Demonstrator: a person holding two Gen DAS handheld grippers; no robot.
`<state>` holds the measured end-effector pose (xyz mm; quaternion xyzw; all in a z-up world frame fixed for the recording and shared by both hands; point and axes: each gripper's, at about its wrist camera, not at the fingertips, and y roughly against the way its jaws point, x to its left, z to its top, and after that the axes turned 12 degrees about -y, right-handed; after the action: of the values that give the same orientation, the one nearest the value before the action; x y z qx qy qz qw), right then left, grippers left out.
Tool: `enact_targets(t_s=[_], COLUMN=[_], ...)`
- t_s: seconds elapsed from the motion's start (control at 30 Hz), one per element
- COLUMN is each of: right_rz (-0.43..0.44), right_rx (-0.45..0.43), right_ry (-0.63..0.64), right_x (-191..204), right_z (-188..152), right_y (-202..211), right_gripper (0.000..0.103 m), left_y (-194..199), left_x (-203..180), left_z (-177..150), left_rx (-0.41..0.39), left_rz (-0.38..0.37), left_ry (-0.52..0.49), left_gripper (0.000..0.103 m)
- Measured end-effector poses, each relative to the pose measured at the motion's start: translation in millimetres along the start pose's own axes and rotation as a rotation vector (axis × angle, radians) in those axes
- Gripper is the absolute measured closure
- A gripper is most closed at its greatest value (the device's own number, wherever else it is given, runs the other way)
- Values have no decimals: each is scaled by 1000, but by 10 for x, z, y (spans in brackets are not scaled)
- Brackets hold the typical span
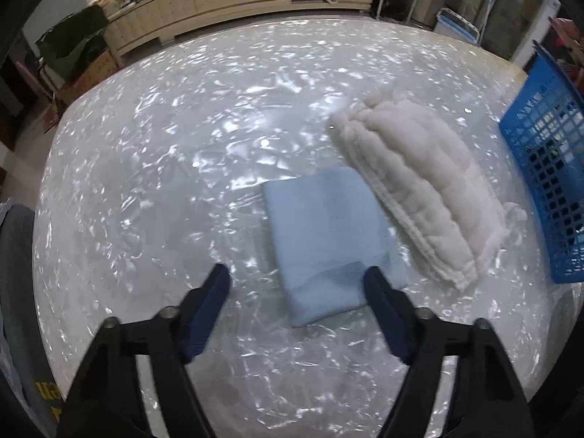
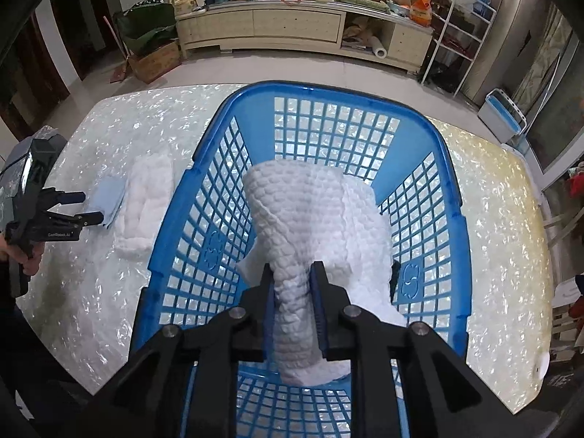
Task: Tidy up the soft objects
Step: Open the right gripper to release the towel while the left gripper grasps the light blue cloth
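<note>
A folded light blue cloth (image 1: 325, 233) lies flat on the shiny pearly table (image 1: 164, 182). My left gripper (image 1: 296, 275) stands open over its near edge, one finger above the cloth's corner and the other over bare table. Just right of it lies a folded white quilted cloth (image 1: 419, 189). In the right wrist view my right gripper (image 2: 294, 273) is shut on a white textured towel (image 2: 314, 211), which hangs down into the blue plastic basket (image 2: 328, 89) and rests on its bottom. The left gripper (image 2: 91, 205), blue cloth (image 2: 109, 191) and white quilted cloth (image 2: 146, 204) show left of the basket.
The basket (image 1: 547, 168) stands on the table's right part, close to the white quilted cloth. A person's hand (image 2: 31, 262) holds the left gripper at the table's left edge. A low cabinet (image 2: 292, 25) and a wire shelf (image 2: 460, 33) stand across the floor.
</note>
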<state>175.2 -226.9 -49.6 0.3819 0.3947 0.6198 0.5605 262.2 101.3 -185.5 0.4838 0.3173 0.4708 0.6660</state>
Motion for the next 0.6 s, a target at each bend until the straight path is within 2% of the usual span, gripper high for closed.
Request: enact_targets(t_s=[0.17, 0.2, 0.23, 0.27, 0.33, 0.4, 0.5, 0.6], right_rz=[33, 39, 46, 54, 66, 80, 92, 90], right_rx=[1, 1, 1, -5, -18, -15, -12, -16], right_ry=[-28, -33, -40, -52, -67, -77, -79, -77], right_x=[-41, -40, -47, -60, -75, -87, -52, -30], right_z=[32, 29, 32, 30, 18, 18, 6, -24], right_y=[47, 51, 49, 63, 87, 99, 105, 136], right_gripper=[80, 74, 62, 58, 54, 54, 53, 45], left_y=[21, 25, 32, 30, 37, 39, 41, 70], left_x=[-8, -4, -2, -6, 7, 13, 33, 0], left_z=[38, 43, 42, 54, 56, 53, 26, -28], left_rx=[-11, -15, -18, -23, -30, -30, -33, -42], left_rz=[-15, -19, -24, -38, -64, -58, -88, -84], left_ry=[-8, -5, -3, 0, 10, 10, 30, 27], left_gripper=[60, 66, 69, 72, 80, 93, 99, 100])
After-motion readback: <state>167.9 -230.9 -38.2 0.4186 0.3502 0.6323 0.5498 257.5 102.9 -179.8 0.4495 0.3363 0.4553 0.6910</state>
